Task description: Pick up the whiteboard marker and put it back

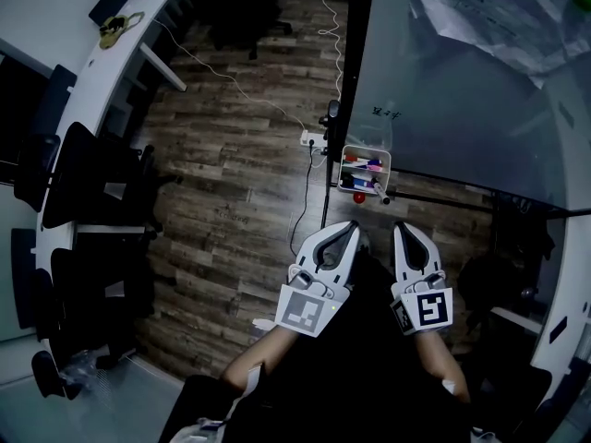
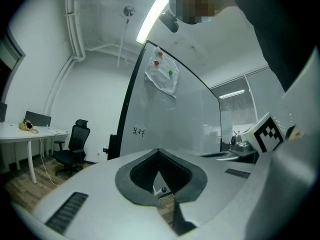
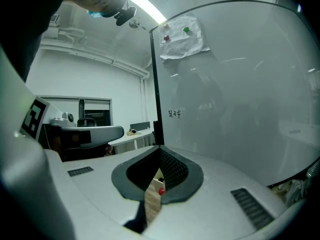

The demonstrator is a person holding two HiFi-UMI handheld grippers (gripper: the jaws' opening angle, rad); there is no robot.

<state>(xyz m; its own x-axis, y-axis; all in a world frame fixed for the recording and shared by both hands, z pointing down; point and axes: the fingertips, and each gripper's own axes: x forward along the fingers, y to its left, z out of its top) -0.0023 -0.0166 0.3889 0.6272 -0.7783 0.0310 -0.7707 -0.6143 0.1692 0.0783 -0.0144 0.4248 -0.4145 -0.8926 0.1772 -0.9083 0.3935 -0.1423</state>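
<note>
A white tray point(image 1: 384, 158) hangs at the bottom corner of the whiteboard point(image 1: 462, 90) and holds several markers point(image 1: 362, 165) with red, blue and purple caps. A white marker point(image 1: 380, 190) sticks out at its lower right, and a red cap point(image 1: 358, 197) shows at its lower edge. My left gripper point(image 1: 348, 229) and right gripper point(image 1: 404, 230) hang side by side just below the tray, both shut and holding nothing. In the left gripper view the jaws meet at the tip point(image 2: 159, 151). The right gripper view shows the same point(image 3: 161, 148).
The whiteboard carries a small scribble point(image 1: 386, 112) and a pinned paper sheet point(image 1: 499, 17). On the wooden floor a power strip point(image 1: 314, 139) lies with cables. Black office chairs point(image 1: 92, 173) line a curved white desk point(image 1: 92, 63) on the left.
</note>
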